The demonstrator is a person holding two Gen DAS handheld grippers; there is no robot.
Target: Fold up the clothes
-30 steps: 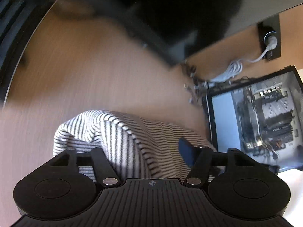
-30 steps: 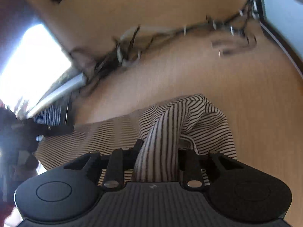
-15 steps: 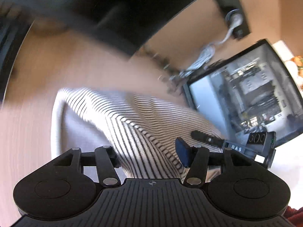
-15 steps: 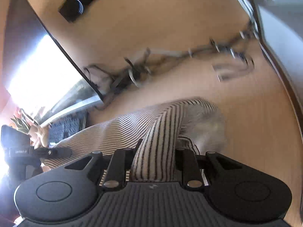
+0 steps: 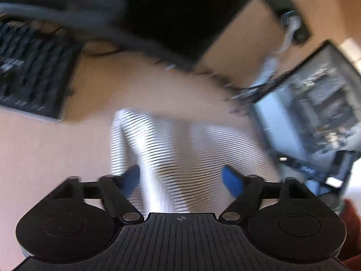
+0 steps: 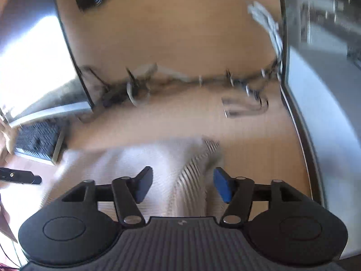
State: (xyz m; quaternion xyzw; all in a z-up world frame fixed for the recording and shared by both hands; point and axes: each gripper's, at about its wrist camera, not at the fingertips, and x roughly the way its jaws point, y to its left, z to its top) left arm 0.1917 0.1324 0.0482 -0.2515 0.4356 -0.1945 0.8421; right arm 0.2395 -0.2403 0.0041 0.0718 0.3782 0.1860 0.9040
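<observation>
A black-and-white striped garment (image 5: 180, 144) lies on the wooden desk, blurred by motion in both views. In the left wrist view my left gripper (image 5: 182, 183) is open, its blue pads (image 5: 232, 180) spread apart over the cloth with fabric passing between them untouched. In the right wrist view the same garment (image 6: 158, 162) spreads to the left, a raised fold (image 6: 194, 180) running between the pads. My right gripper (image 6: 182, 184) is open too, its pads standing clear of the fold.
A keyboard (image 5: 31, 72) lies at the left and a monitor's dark base (image 5: 176, 11) stands behind. A glass-sided computer case (image 5: 315, 110) stands at the right. Tangled cables (image 6: 180, 83) run along the desk's back edge. The other gripper (image 6: 20, 176) shows at the left edge.
Both grippers have opened and let go of the striped garment, which has dropped flatter onto the desk. Both cameras have pulled back and tilted, bringing the keyboard into view.
</observation>
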